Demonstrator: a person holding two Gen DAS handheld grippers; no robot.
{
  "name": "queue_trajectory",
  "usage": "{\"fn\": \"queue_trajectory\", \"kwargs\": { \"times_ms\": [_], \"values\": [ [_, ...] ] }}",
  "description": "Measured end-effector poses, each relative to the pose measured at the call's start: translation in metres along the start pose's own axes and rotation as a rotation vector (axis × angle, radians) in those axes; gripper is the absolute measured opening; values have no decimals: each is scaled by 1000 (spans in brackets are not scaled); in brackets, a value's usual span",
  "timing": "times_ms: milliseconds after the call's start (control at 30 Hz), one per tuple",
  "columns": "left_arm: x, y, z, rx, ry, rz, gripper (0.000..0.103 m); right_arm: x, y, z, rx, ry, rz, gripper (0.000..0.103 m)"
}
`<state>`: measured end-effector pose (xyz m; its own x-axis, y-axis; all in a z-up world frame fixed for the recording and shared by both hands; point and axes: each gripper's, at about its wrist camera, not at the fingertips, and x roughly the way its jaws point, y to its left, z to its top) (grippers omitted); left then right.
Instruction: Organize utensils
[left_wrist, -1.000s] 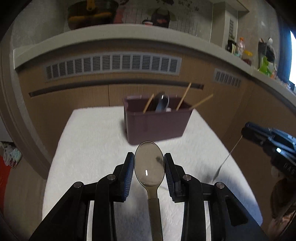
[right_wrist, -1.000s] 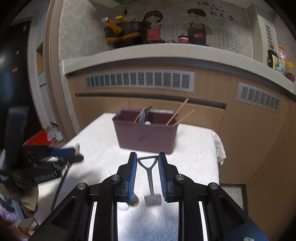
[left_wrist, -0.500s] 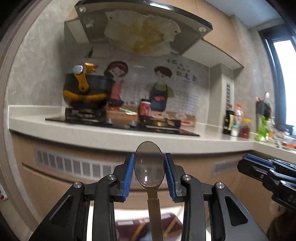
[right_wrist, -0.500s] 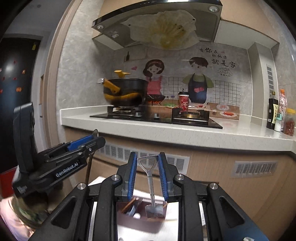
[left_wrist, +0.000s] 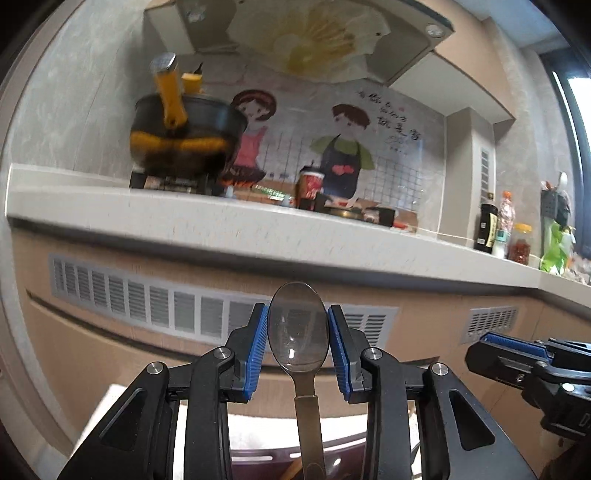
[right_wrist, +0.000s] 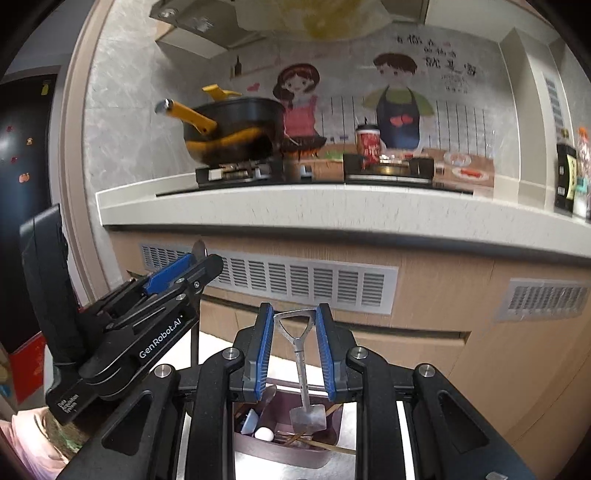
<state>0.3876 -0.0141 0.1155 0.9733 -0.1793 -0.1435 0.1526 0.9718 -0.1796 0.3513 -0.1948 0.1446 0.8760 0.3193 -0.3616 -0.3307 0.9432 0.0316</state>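
Observation:
My left gripper (left_wrist: 298, 345) is shut on a metal spoon (left_wrist: 298, 334), bowl up between the blue pads, handle hanging down. My right gripper (right_wrist: 294, 345) is shut on the triangular handle of a small shovel-shaped metal spoon (right_wrist: 300, 363), whose blade hangs just above the maroon utensil box (right_wrist: 284, 448). The box holds chopsticks, a blue-and-white spoon and other utensils. The box rim shows at the bottom of the left wrist view (left_wrist: 258, 458). The left gripper also shows in the right wrist view (right_wrist: 184, 275), up and left of the box.
The box stands on a table with a white cloth (right_wrist: 258, 369). Behind is a beige counter (right_wrist: 332, 210) with vented cabinets, a stove and a black pan with yellow handle (right_wrist: 229, 125). Bottles (left_wrist: 495, 229) stand at the counter's right end.
Both grippers have tilted up and moved over the box with their utensils. The table has dropped out of view and the counter and wall fill the frames.

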Motion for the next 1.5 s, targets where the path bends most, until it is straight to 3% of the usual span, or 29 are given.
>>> {"fn": "queue_trajectory", "kwargs": {
  "times_ms": [200,500,633,667,833,900,1133,1300,1500],
  "values": [
    [23,12,-34,-12,77,24,34,31,-4,-19,17,63,-3,21],
    [25,18,-82,-9,241,13,34,56,-3,-56,26,143,-18,22],
    [22,20,-92,-32,307,1,40,65,-3,-74,33,203,-28,23],
    [20,19,-92,-29,312,-2,42,65,-3,-78,30,214,-33,25],
    [0,17,-81,-25,303,-26,53,51,-3,-86,30,214,-68,58],
    [-12,20,-73,-37,288,-25,54,37,-2,-86,24,186,-91,63],
    [-50,36,-57,-57,264,24,58,-5,-3,-90,24,139,-131,70],
    [-64,46,-67,-58,323,26,58,-20,-1,-97,3,151,-140,70],
    [-77,43,-107,8,470,-44,60,-30,3,-119,-14,203,-139,83]
  ]
}}
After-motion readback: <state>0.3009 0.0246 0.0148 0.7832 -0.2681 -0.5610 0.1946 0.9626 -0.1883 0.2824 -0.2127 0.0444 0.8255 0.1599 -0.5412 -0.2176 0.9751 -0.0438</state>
